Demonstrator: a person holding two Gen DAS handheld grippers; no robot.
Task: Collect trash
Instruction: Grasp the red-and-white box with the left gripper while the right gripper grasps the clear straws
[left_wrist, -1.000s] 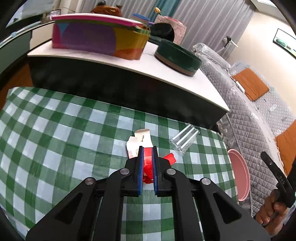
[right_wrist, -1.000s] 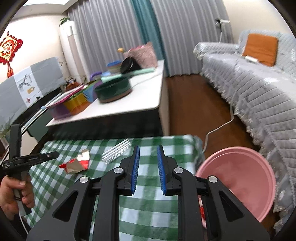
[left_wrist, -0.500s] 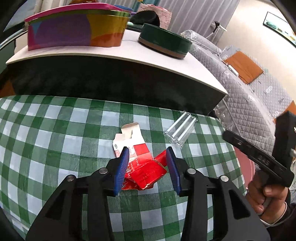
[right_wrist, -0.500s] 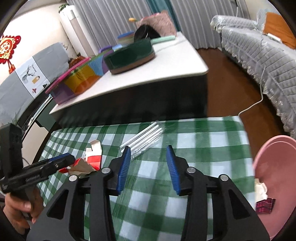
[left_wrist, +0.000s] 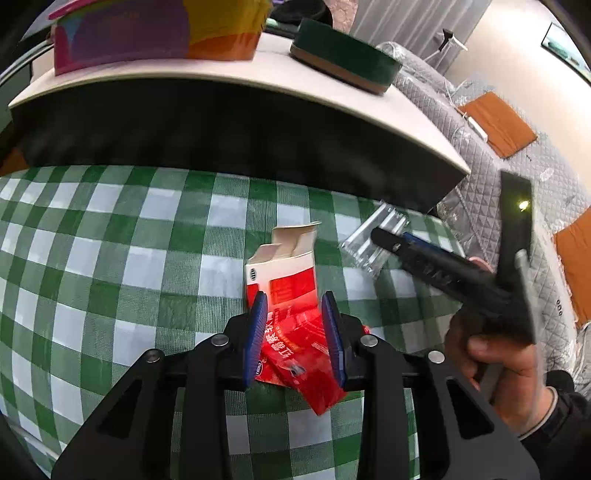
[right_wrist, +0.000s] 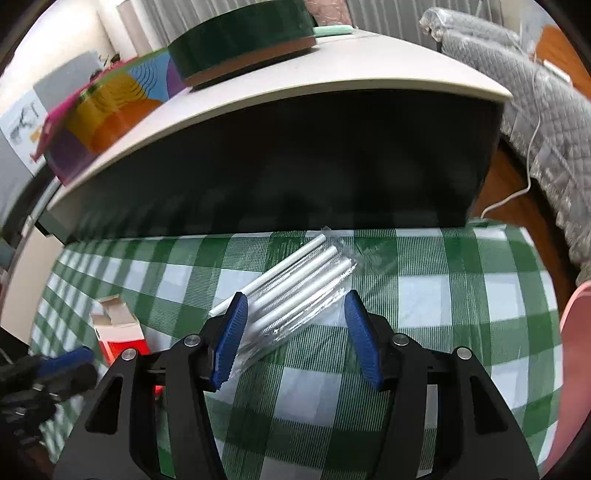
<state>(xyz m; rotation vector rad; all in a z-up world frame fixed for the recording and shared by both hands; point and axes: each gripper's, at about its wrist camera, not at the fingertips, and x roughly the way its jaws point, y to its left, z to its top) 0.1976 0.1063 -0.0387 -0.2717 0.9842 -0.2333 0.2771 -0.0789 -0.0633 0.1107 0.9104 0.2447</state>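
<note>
- While both grippers sit low over the green checked tablecloth (left_wrist: 110, 236), the step in hand looks like the approach to a double pick-up, one piece of trash per gripper.
- Left gripper (left_wrist: 295, 332): jaws apart, one on each side of the red and white carton (left_wrist: 286, 273) and the crumpled red wrapper (left_wrist: 306, 365) lying on it. Nothing gripped yet; blue pads stand just beside the carton, contact unclear.
- Carton lies flat on the cloth, top flaps open, pointing away from the camera.
- Right gripper (right_wrist: 295, 332): jaws wide apart, nothing held. Clear plastic pack of white straws (right_wrist: 295, 288) lies on the cloth, near end between the fingertips, slanting up and right.
- Left pad looks to overlap the pack's edge; touching or not, cannot tell.
- Pink bin (right_wrist: 576, 354) shows at the right edge of the right wrist view, off the table.
- Next move, my guess: close left on carton plus wrapper, close right on the straw pack, then lift and carry to the bin.
- Risk: the film pack is thin and slippery and may slide out; the loose wrapper may drop off.
- Behind the cloth, a white table (right_wrist: 369, 70) with a green round box (right_wrist: 240, 40) and a colourful box (left_wrist: 159, 33).
</note>
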